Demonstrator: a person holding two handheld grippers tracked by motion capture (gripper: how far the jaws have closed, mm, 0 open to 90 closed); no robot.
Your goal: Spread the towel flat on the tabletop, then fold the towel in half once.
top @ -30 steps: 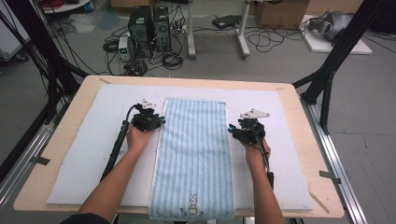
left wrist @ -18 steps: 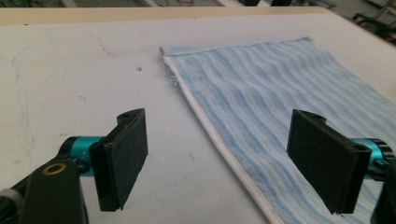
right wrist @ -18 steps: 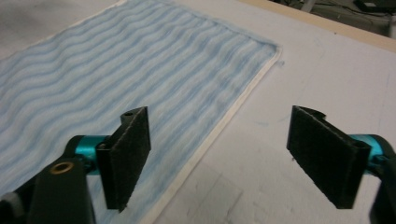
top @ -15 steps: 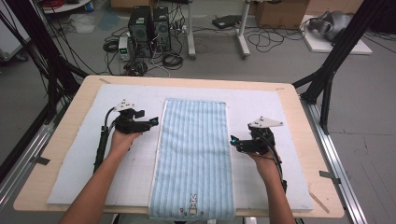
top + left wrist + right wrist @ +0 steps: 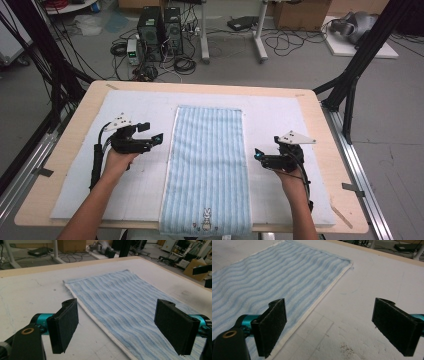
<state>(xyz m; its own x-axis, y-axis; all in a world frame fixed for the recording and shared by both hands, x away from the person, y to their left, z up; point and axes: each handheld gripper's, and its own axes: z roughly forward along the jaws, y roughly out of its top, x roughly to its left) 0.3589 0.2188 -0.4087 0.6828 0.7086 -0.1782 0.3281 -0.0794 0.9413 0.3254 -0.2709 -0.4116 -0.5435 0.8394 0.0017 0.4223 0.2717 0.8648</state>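
A light blue striped towel (image 5: 207, 165) with a white hem and a small rabbit motif at its near end lies flat, lengthwise down the middle of the table. My left gripper (image 5: 159, 136) hovers just left of the towel's left edge and points at it. Its jaws have just been opening and stand open with nothing between them. My right gripper (image 5: 257, 154) is just right of the right edge, and its jaws have likewise just opened on nothing. In the left gripper view the towel (image 5: 130, 305) lies beyond my left gripper (image 5: 118, 325). In the right gripper view the towel's hem (image 5: 319, 302) runs past my right gripper (image 5: 334, 327).
A white foam mat (image 5: 75, 165) covers the wooden table (image 5: 47, 165) under the towel. Black frame posts (image 5: 350, 85) stand at the table's far corners. Computers and cables (image 5: 160, 35) lie on the floor beyond the far edge.
Both grippers have left the towel's long edges and moved outward, the left one to the left, the right one to the right and nearer. Their jaws have opened.
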